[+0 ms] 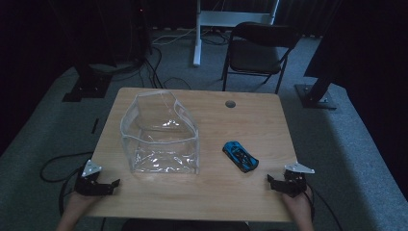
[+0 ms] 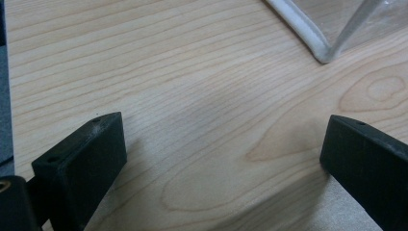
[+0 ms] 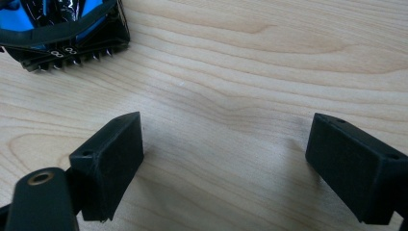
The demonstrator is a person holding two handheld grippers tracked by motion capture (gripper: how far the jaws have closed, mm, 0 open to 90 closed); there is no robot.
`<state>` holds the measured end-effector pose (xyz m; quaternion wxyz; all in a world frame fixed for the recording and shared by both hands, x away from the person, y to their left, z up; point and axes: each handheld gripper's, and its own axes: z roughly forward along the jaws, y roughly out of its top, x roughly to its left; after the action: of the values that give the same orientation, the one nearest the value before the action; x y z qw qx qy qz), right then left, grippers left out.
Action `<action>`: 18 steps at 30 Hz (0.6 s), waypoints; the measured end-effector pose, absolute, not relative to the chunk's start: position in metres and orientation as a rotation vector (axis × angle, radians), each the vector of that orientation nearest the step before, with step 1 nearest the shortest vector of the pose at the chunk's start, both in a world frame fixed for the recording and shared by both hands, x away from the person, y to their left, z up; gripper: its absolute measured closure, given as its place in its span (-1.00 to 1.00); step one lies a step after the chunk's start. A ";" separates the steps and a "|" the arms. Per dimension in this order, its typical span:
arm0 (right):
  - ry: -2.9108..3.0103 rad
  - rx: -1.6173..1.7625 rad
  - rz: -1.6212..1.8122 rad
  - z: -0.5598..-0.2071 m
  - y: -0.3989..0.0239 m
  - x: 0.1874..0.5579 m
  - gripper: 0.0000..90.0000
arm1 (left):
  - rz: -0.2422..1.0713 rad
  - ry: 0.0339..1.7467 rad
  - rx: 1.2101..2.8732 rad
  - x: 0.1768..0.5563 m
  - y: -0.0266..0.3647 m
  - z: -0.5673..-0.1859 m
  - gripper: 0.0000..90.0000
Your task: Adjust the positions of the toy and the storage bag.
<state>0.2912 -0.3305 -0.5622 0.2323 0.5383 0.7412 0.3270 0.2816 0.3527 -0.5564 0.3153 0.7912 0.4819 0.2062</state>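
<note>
Handling outlook: the toy car (image 1: 240, 156) is judged light, rigid and hard-shelled, with smooth glossy blue and black bodywork that may slip under smooth pads.
Wheels: likely free-rolling, so a sideways nudge could send the car across the tabletop (image 1: 211, 192).
Recommended hold: across the body flanks at mid-length, pads square to the sides; the finned black tail end, seen in the right gripper view (image 3: 67, 33), is thin and likely the most breakable part, so avoid it.
Car location: right of centre on the tabletop, lying at a diagonal, just right of the pouch and well apart from it; near the right tongs, ahead of them and towards the pouch.
Clear pouch (image 1: 161, 137): soft transparent plastic with white edging, standing open-topped left of centre; judged very light, floppy and easily tipped or collapsed when touched.
Pouch hold: the upper rim or the white seam, whose lower corner appears in the left gripper view (image 2: 312, 36), gives firmer purchase than the slick walls.
Left tongs (image 1: 98, 185): spread wide, nothing between them, low over the near left corner of the tabletop, aimed towards the pouch base.
Right tongs (image 1: 284, 184): spread wide, nothing between them, low over the near right edge, aimed at the car's tail.
Hands: each grips its tool from the near edge, forearms entering from below.
</note>
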 end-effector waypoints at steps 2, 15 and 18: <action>2.037 1.479 0.899 -0.562 -0.331 0.291 -0.73 | 0.542 1.266 2.085 0.281 0.352 -0.556 -0.94; 2.131 1.449 0.933 -0.554 -0.321 0.280 -0.73 | 0.552 1.298 2.078 0.281 0.353 -0.556 -0.97; 2.135 1.414 0.979 -0.544 -0.315 0.279 -0.73 | 0.552 1.298 2.077 0.281 0.353 -0.556 -0.97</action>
<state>0.2793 -0.3155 -0.5444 0.1986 0.5056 0.7633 0.3498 0.2811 0.3530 -0.5564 0.3102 0.7865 0.4914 0.2091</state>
